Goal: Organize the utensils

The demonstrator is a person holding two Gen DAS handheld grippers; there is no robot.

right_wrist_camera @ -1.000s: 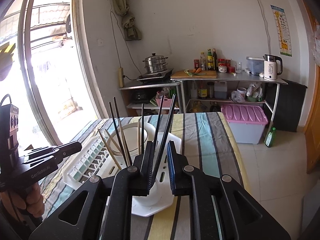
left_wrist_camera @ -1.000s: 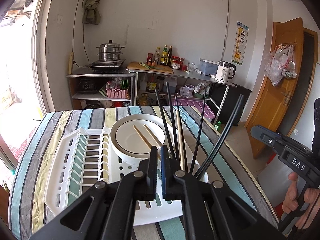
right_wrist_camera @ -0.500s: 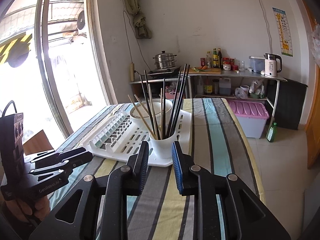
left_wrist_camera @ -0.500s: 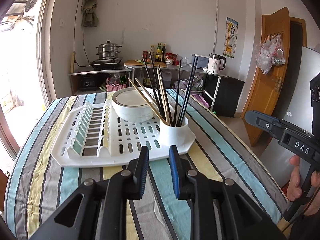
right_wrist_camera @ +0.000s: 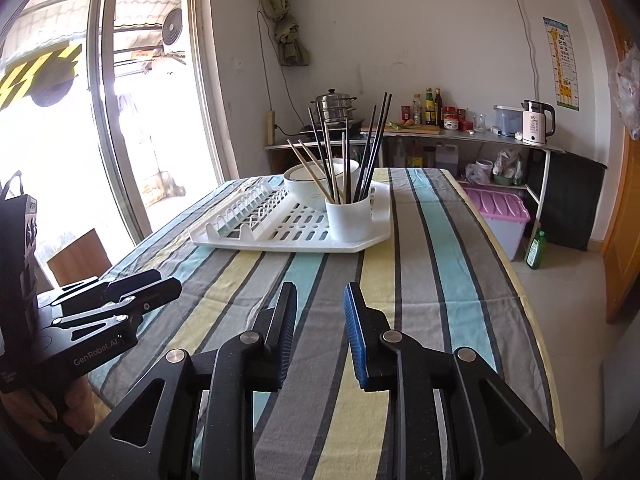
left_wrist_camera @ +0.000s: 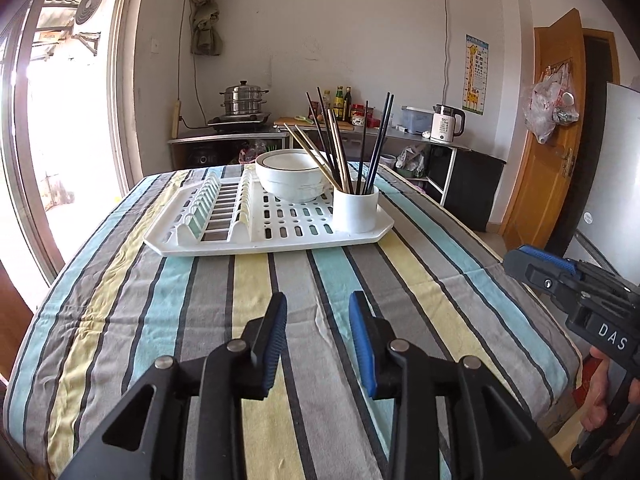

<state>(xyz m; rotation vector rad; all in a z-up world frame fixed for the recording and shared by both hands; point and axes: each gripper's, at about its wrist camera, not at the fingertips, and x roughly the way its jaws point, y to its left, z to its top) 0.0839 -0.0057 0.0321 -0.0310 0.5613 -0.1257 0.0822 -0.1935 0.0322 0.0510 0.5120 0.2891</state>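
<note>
Left hand-held gripper (left_wrist_camera: 318, 332) hovers over the striped tablecloth (left_wrist_camera: 256, 300) near the table's front edge, fingers spread apart, nothing between the blue pads (left_wrist_camera: 362, 344). Right hand-held gripper (right_wrist_camera: 320, 328) same deal: fingers spread, empty, low over the cloth, well apart from the rack. In the left wrist view the right hand-held gripper shows at the right edge, off the table's side. In the right wrist view the left one sits at the lower left, beside the table.

White dish rack (left_wrist_camera: 280, 232) sits on the table toward the far end. White utensil cup (left_wrist_camera: 355, 208) stands upright in the rack's near right corner. Chopsticks (left_wrist_camera: 340, 152) stand in the cup, fanned out: several black ones, a few light wooden ones, tips leaning in different directions. The two wooden ones lean left across the bowl's rim. White bowl (left_wrist_camera: 292, 174) rests on the rack just behind the cup and to its left, apparently touching or nearly so. Slotted plate section (left_wrist_camera: 216, 208) of the rack on the left holds nothing visible.

Background: steel steamer pot (left_wrist_camera: 243, 100) on a stove, bottles (left_wrist_camera: 343, 108) and a white kettle (left_wrist_camera: 447, 124) on the counter, wooden door (left_wrist_camera: 556, 132) on the right, pink storage bin (right_wrist_camera: 498, 216) under the shelf, glass sliding door (right_wrist_camera: 132, 100) on the left.
</note>
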